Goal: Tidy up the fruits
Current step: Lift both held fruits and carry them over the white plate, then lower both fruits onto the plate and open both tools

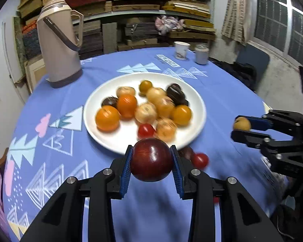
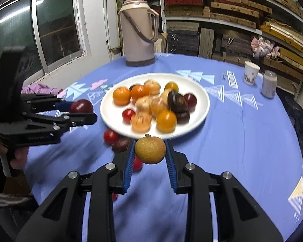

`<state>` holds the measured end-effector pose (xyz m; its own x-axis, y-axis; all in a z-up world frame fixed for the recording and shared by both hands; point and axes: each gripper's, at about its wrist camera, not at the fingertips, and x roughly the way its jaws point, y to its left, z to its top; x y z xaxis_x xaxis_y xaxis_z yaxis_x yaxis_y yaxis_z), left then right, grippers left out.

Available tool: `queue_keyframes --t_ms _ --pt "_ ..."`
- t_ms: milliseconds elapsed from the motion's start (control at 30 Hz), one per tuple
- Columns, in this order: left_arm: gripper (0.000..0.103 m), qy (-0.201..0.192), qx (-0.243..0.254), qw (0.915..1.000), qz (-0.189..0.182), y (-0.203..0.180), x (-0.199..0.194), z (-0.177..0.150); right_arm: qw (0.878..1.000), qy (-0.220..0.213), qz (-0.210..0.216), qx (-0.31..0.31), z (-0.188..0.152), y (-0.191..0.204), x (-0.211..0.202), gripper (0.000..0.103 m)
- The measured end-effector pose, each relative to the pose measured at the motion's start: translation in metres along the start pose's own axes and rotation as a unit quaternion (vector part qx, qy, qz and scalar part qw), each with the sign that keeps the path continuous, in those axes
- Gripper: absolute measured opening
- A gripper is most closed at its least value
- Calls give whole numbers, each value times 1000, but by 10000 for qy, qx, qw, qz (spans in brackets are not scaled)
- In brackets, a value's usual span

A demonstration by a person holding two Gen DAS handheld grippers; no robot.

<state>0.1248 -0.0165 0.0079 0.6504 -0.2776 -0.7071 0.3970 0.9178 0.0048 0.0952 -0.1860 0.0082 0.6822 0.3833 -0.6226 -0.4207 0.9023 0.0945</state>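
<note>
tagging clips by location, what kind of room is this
Probably a storeroom or workshop doubling as an eating spot: shelves stacked with flat wooden boxes line the wall, and a round table under a blue patterned cloth holds a thermos flask, a paper cup and a plate of fruit.

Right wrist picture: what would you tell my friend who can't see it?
The right tool grips a speckled yellow-brown fruit above a blue tablecloth. Just beyond is a white plate of mixed fruits; on the left, the left tool holds a dark red fruit.
</note>
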Motion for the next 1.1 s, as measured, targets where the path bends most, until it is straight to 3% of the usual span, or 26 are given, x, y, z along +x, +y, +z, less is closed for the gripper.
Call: queue_keyframes --t_ms 333,633,700,733,800,900,1033,1100 --pt "36 125 -364 9991 191 35 49 47 9998 11 148 -156 77 -3 63 29" --pt "37 231 -571 9979 218 57 77 63 9996 259 51 -61 107 -14 119 29" --pt "38 261 -601 9976 224 58 81 64 9996 295 20 -46 107 -16 126 34" --pt "39 257 -627 9975 206 59 82 65 9996 295 28 -33 107 -17 127 36" --pt "55 224 -636 9976 158 59 82 65 9996 277 53 -24 104 -18 128 38" --pt "70 214 -697 9969 300 60 82 65 9996 251 59 122 98 -25 123 45" --pt "72 207 -772 9966 207 59 78 64 9996 205 59 190 90 -29 114 53" --pt "79 177 -714 9969 263 56 75 63 9996 177 47 207 88 -29 108 58"
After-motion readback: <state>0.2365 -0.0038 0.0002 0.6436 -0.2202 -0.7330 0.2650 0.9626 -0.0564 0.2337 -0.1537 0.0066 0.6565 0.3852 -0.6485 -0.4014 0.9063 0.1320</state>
